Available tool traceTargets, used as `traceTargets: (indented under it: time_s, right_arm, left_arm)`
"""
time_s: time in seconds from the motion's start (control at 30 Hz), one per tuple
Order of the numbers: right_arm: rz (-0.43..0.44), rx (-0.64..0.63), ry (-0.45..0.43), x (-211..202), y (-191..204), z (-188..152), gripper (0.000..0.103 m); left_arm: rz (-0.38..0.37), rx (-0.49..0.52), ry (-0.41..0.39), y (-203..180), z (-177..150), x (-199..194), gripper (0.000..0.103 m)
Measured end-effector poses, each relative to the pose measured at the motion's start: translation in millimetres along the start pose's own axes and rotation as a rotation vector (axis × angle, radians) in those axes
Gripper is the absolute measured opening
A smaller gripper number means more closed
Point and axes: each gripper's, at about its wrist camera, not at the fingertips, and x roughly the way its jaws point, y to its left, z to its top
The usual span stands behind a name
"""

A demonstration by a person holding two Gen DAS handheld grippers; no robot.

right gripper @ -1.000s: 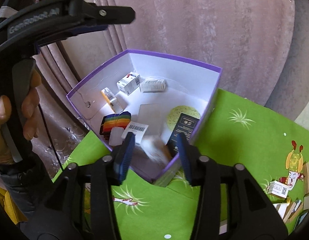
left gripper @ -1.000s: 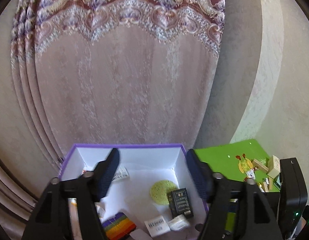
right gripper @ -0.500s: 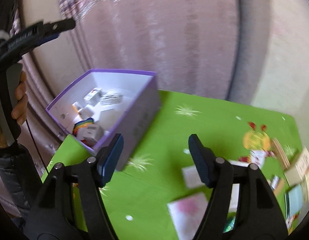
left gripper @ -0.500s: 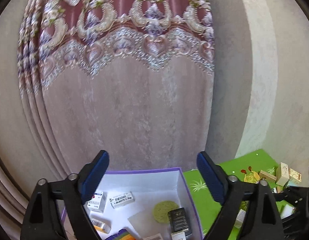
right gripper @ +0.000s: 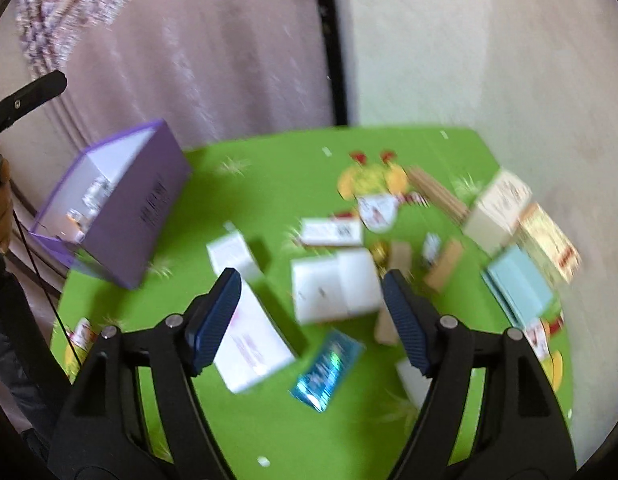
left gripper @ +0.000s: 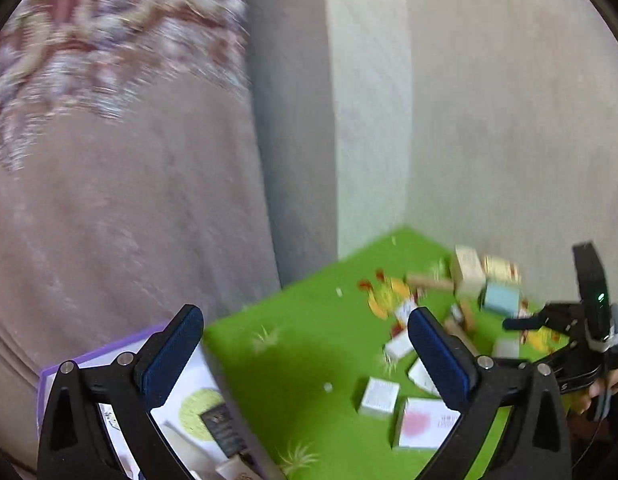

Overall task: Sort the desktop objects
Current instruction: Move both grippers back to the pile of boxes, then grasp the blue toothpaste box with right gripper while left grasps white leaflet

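Our left tongs (left gripper: 305,354) and right tongs (right gripper: 311,314) were both empty, their jaws opening. The purple box (right gripper: 125,216) stood at the table's (right gripper: 277,420) left edge; small boxes (right gripper: 335,284) lay scattered toward its right edge.

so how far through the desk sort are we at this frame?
Partway. Done: the purple box already holds several small items. In hand: nothing; the left tongs and right tongs are both opening with nothing gripped. Left: plenty loose on the green tablecloth, including a white box, a blue packet, a light blue box and wooden blocks. Frames are blurred, so no exact count.
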Motion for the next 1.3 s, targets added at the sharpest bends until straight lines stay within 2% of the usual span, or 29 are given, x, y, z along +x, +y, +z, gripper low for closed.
traceTargets:
  time_s: [0.03, 0.13, 0.17, 0.27, 0.33, 0.37, 0.4, 0.47, 0.63, 0.83, 0.93, 1.03, 1.1, 1.13, 1.3]
  right_arm:
    - [-0.007, 0.016, 0.012, 1.0, -6.1, -2.9, 0.076]
    - [-0.026, 0.066, 0.056, 5.4, -18.2, -11.9, 0.076]
    - [-0.022, 0.086, 0.067, 6.5, -21.7, -14.6, 0.076]
    - [-0.021, 0.132, 0.105, 14.7, -23.3, -23.8, 0.076]
    - [-0.019, 0.159, 0.148, 23.7, -25.9, -30.7, 0.071]
    - [-0.016, 0.172, 0.166, 28.1, -27.0, -33.8, 0.067]
    - [-0.013, 0.192, 0.19, 34.1, -29.1, -37.7, 0.064]
    - [0.002, 0.229, 0.228, 44.0, -32.3, -44.7, 0.061]
    - [0.036, 0.278, 0.293, 60.9, -35.3, -58.6, 0.061]
    - [0.024, 0.278, 0.306, 64.5, -35.2, -64.9, 0.061]
    - [0.03, 0.271, 0.311, 65.9, -33.7, -67.0, 0.061]
    - [0.018, 0.265, 0.319, 69.7, -32.1, -67.8, 0.055]
    - [0.008, 0.25, 0.309, 69.7, -31.0, -68.5, 0.042]
    - [0.008, 0.245, 0.304, 69.3, -30.7, -68.8, 0.039]
    - [0.039, 0.23, 0.296, 68.2, -29.5, -71.6, 0.039]
  left_arm:
    - [-0.017, 0.007, 0.029, -6.4, 1.0, 9.2, 0.1]
    - [-0.136, 0.039, 0.156, -28.7, -2.1, 41.3, 0.088]
    - [-0.148, 0.06, 0.183, -35.7, -4.3, 48.5, 0.082]
    - [-0.183, 0.145, 0.304, -61.2, -20.7, 78.3, 0.078]
    - [-0.201, 0.179, 0.395, -71.8, -32.5, 100.5, 0.069]
    - [-0.208, 0.178, 0.421, -72.1, -41.3, 104.7, 0.06]
    - [-0.22, 0.173, 0.446, -73.4, -44.9, 112.0, 0.057]
    - [-0.235, 0.152, 0.492, -72.3, -51.5, 126.4, 0.056]
    - [-0.246, 0.133, 0.606, -68.7, -71.2, 156.5, 0.056]
    - [-0.258, 0.171, 0.659, -79.4, -82.8, 167.2, 0.049]
    - [-0.257, 0.176, 0.686, -78.9, -87.5, 172.1, 0.043]
    - [-0.247, 0.182, 0.669, -79.3, -87.3, 169.7, 0.042]
    - [-0.262, 0.187, 0.646, -80.8, -85.1, 165.0, 0.042]
    - [-0.266, 0.187, 0.633, -81.0, -83.4, 162.7, 0.042]
    - [-0.261, 0.18, 0.552, -76.4, -71.0, 142.4, 0.042]
